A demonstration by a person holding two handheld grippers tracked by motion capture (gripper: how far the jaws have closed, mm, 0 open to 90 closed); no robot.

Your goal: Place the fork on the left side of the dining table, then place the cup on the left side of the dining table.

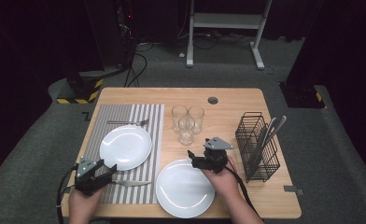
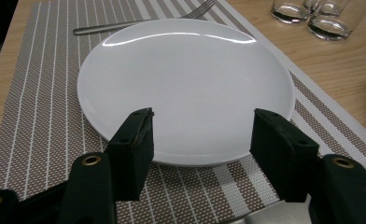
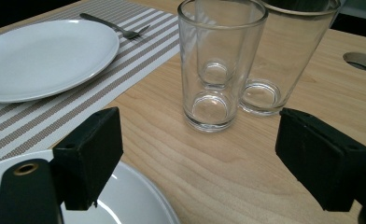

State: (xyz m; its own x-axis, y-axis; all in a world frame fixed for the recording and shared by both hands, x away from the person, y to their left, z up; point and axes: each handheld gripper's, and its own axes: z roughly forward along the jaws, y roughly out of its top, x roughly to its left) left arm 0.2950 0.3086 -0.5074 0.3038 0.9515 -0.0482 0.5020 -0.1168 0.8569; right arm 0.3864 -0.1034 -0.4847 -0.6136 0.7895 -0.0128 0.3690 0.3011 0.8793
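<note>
Grippers are both gaping wide, gripping nothing: left gripper (image 1: 107,169) is hovering over the knife (image 1: 130,183) at the placemat's (image 1: 125,112) near edge, right gripper (image 1: 193,157) is facing the glasses (image 3: 218,65) mid-table. Second plate (image 1: 185,188) is lacking a mat and cutlery.

Bare table (image 3: 246,172) before right claw (image 3: 200,154); glasses (image 3: 218,65) beyond.
</note>
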